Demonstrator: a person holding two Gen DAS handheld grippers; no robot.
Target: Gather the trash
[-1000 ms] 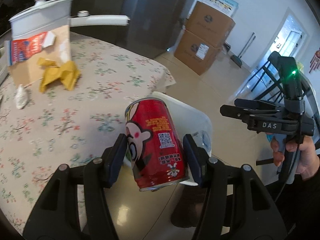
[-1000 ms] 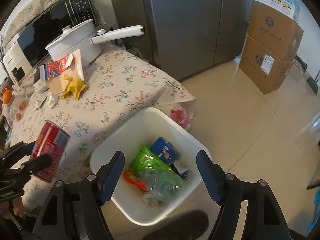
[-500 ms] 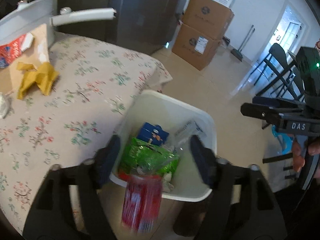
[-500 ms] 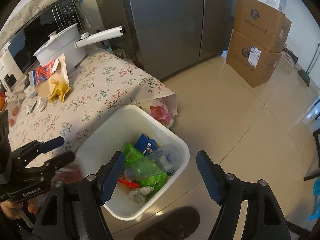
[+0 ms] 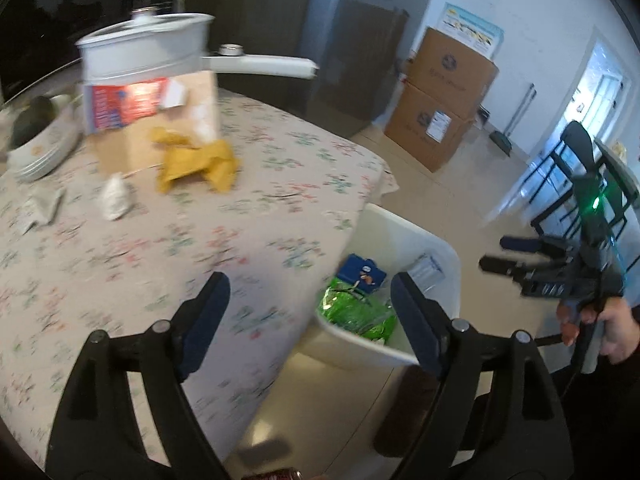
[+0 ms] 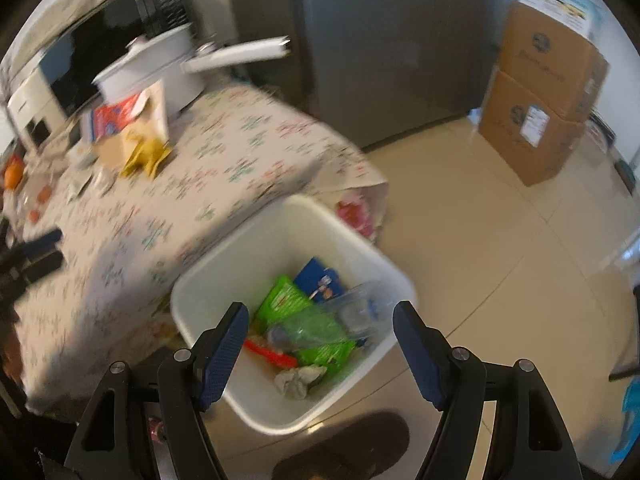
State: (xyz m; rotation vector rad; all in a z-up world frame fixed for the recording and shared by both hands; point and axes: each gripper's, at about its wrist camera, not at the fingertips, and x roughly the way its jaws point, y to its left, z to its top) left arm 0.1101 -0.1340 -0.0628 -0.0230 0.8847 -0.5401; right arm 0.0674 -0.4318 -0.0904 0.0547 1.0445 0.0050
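Left gripper (image 5: 308, 304) opening over table (image 5: 160, 240) edge, nothing between jaws. Right gripper (image 6: 320, 344) gaping empty above bin (image 6: 280, 232), trash (image 6: 304, 320) lying inside.

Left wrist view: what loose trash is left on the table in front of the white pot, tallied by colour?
Yellow crumpled wrapper: 1
White pieces, crumpled wad and flat scrap: 2
Red-and-blue packet: 1
Brown cardboard: 1
Total: 5
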